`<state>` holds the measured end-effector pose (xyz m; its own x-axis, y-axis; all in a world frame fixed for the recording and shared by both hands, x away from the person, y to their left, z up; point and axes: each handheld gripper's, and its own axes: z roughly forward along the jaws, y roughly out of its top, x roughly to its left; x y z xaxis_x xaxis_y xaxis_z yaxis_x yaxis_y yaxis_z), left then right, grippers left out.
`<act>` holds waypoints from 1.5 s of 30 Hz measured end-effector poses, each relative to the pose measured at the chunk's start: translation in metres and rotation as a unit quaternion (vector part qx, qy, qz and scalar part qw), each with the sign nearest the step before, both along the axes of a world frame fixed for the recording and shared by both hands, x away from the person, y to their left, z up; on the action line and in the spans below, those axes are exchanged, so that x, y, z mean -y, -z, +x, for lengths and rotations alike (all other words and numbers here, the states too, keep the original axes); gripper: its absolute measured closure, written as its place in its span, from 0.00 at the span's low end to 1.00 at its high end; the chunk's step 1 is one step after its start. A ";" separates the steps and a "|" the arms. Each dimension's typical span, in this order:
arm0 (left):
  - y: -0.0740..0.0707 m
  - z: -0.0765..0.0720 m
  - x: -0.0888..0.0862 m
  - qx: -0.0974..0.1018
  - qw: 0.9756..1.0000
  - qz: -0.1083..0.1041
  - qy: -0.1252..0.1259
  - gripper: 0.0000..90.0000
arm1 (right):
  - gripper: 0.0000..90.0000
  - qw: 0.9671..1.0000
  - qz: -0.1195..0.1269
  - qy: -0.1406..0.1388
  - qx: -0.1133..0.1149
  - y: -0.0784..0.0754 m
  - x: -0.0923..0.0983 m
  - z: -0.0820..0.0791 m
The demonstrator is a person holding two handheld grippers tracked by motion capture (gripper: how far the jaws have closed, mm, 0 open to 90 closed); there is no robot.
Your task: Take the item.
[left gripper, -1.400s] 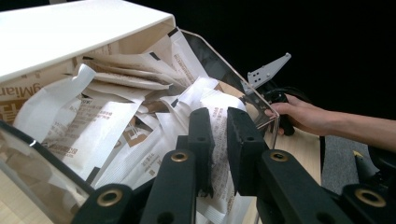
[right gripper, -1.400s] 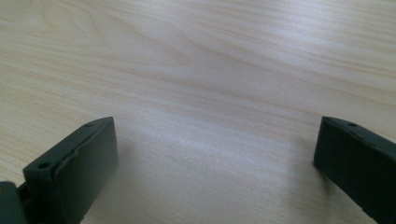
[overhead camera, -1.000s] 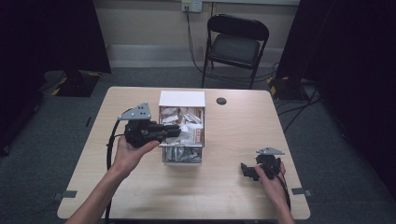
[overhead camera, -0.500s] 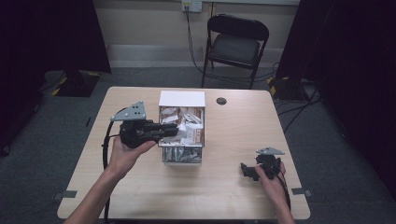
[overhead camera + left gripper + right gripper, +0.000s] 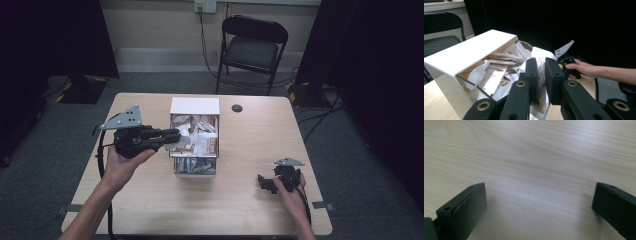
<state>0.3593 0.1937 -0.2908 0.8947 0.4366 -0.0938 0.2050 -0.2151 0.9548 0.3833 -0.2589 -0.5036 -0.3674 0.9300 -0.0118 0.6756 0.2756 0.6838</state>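
- Table [image 5: 150,200]: pale wood, directly beneath both grippers; bare grain under the right gripper [image 5: 539,202].
- Box [image 5: 195,106]: white with a clear front wall, just ahead of the left gripper [image 5: 172,134] and well apart from the right one; packed with loose paper packets [image 5: 202,142].
- Left gripper: tilted over the near-left corner of the box, jaws pressed nearly together on one white printed packet [image 5: 541,75]. Packet pinched flat between the pads, upper end standing past the fingertips, lower end hanging below the jaws.
- Right gripper: resting low by the near-right table edge, jaws spread wide, nothing between them.
- Step in hand, as judged: lifting the pinched packet clear of the pile.
- Pull straight up and back along the jaw line; avoid sideways drag against the clear wall.
- Keep grip firm but steady; thin paper likely to slip or tear under a jerk.
- Watch neighbouring packets touching the held one; pause if any rise with it.
- Clear the box rim fully before swinging toward open table.
- Leave the right gripper parked unless the box starts to shift; then brace the far wall.
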 end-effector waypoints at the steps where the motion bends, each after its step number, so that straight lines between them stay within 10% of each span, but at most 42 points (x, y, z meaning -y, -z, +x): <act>1: 0.001 -0.001 -0.001 -0.001 1.000 -0.001 0.000 0.91 | 0.00 1.000 0.000 0.000 0.000 0.000 0.000 0.000; 45: -0.008 0.002 -0.072 0.002 0.997 -0.013 -0.073 0.91 | 0.00 1.000 0.000 0.000 0.000 0.000 0.000 0.000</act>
<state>0.3609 0.2661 -0.2832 0.8217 0.5604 -0.1038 0.2292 -0.1582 0.9604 0.3833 -0.2589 -0.5036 -0.3673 0.9300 -0.0124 0.6754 0.2759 0.6839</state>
